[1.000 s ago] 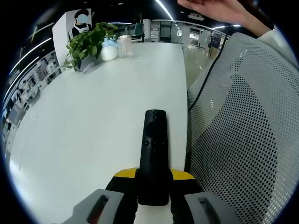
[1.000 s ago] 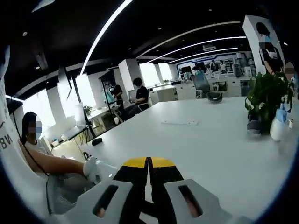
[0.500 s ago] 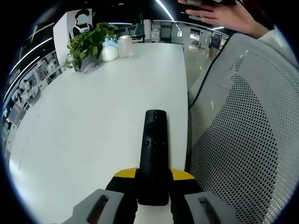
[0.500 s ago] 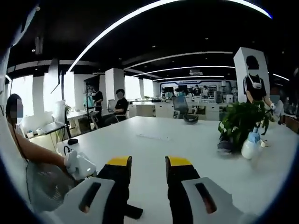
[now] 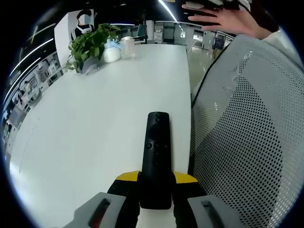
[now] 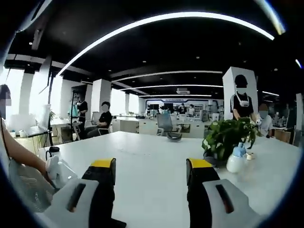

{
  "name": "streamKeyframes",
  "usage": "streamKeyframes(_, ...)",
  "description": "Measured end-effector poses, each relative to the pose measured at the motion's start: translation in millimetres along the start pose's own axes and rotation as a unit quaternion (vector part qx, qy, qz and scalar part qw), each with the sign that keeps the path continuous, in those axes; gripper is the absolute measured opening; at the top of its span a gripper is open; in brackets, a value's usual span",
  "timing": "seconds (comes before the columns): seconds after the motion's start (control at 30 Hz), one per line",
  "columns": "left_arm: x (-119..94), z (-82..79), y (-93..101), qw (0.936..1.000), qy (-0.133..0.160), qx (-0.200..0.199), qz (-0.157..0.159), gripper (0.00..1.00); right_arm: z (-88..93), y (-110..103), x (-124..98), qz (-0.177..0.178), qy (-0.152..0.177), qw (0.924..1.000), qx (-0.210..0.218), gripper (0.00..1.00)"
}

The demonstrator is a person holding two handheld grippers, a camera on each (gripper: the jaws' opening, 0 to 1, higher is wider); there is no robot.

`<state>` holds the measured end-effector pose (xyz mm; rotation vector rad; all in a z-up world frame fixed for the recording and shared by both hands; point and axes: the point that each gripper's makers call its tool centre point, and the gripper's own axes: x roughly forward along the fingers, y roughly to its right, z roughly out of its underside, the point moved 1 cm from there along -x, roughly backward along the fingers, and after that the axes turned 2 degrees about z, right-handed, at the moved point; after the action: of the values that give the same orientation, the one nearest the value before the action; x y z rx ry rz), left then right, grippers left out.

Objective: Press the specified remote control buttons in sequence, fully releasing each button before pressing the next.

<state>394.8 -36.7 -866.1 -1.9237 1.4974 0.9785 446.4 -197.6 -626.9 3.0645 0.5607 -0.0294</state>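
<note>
A slim black remote points away over the white table, buttons up. My left gripper is shut on its near end, with the yellow-tipped jaws pressing both sides. A hand hovers high above at the top of the left gripper view. My right gripper is open wide, held above the table with nothing between its jaws. In the right gripper view a person's forearm reaches in from the left to a white gripper body.
A potted plant, a white bottle and a clear cup stand at the table's far end; plant and bottle sit right of my right jaw. A white mesh chair back stands beside the table. People sit at distant desks.
My right gripper went from shut to wide open, and its view levelled out. The hand above has shifted slightly. The left gripper and the remote have stayed still.
</note>
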Motion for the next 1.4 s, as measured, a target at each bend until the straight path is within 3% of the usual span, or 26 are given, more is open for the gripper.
streamKeyframes(0.1, 0.1, -0.1, 0.1, 1.0000, -0.001, 0.000, 0.000, 0.25, 3.6, 5.4, 1.0, 0.006, -0.005, 0.9998, 0.015, 0.68)
streamKeyframes(0.17, 0.3, -0.5, 0.0, 1.0000, -0.005, 0.003, 0.000, 0.25, 7.3, 3.6, 0.7, 0.007, -0.017, 0.9998, -0.006, 0.68)
streamKeyframes(0.27, 0.7, -0.6, 0.0, 0.9999, -0.011, 0.000, -0.003, 0.25, 4.3, -6.1, 1.9, -0.007, -0.009, 0.9996, -0.025, 0.72)
streamKeyframes(0.37, 0.3, -0.1, 0.0, 0.9999, -0.011, -0.003, -0.005, 0.25, 9.2, -9.1, 3.5, -0.013, -0.021, 0.9987, -0.044, 0.79)
streamKeyframes(0.5, 0.2, 0.2, -0.2, 0.9999, -0.010, -0.004, -0.006, 0.25, 10.6, -7.8, 4.6, -0.008, -0.024, 0.9990, -0.038, 0.94)
streamKeyframes(0.73, -0.1, 0.1, 0.1, 0.9999, -0.010, -0.006, -0.008, 0.25, 12.4, -13.2, 5.3, -0.013, -0.028, 0.9980, -0.056, 0.99)
streamKeyframes(0.97, -0.2, 0.1, 0.0, 0.9998, -0.017, -0.002, -0.006, 0.25, 17.1, -9.4, 5.5, -0.007, -0.042, 0.9977, -0.053, 0.98)
streamKeyframes(1.4, -3.0, 2.3, -7.6, 0.9979, -0.047, 0.045, 0.006, 0.24, 24.6, -8.5, 5.3, -0.005, -0.065, 0.9955, -0.068, 0.89)
